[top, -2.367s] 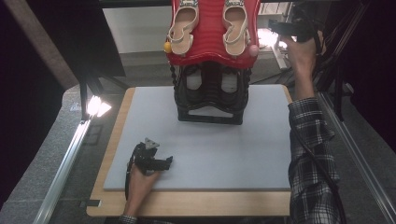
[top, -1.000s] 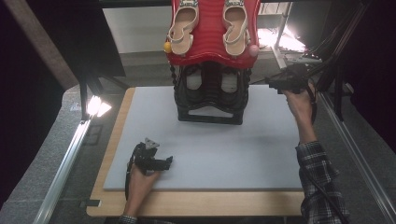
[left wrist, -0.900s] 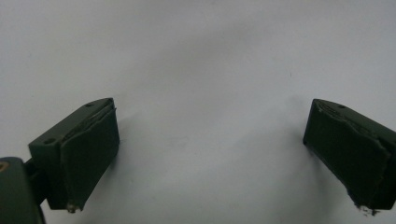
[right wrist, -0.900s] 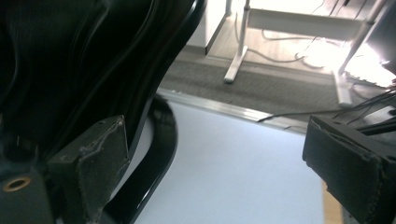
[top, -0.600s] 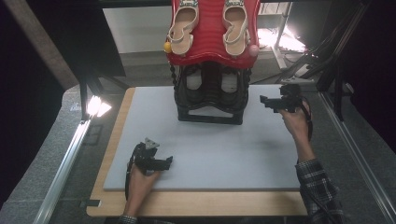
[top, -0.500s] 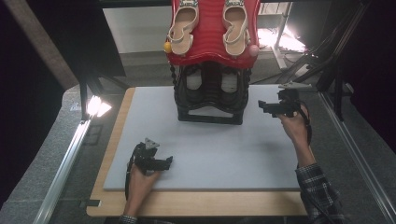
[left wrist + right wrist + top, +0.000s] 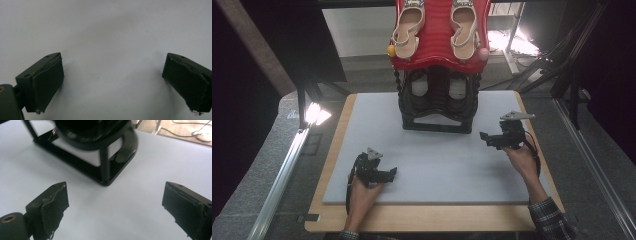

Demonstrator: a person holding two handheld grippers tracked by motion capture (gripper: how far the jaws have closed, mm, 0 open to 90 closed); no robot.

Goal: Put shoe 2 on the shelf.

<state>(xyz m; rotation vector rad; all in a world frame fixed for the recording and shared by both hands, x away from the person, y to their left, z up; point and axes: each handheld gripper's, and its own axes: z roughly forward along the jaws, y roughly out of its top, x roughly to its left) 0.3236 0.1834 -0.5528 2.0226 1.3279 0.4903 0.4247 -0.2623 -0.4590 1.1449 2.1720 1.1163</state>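
The black shoe rack [image 7: 438, 102] stands at the far middle of the grey mat [image 7: 432, 165] on the tabletop, a red tier with beige sandals [image 7: 408, 22] on top. The right claw [image 7: 486, 137] hovers just beside the rack's base [image 7: 110, 173], jaws wide apart and empty; the left claw [image 7: 391, 173] rests on the mat, also spread. This looks like the approach step: next the right claw must close in on the rack's frame.

Grey mat [image 7: 437, 165] on wooden tabletop [image 7: 422, 220], grey stone floor [image 7: 257, 165], bright lamp [image 7: 314, 114] at left, dark surroundings.
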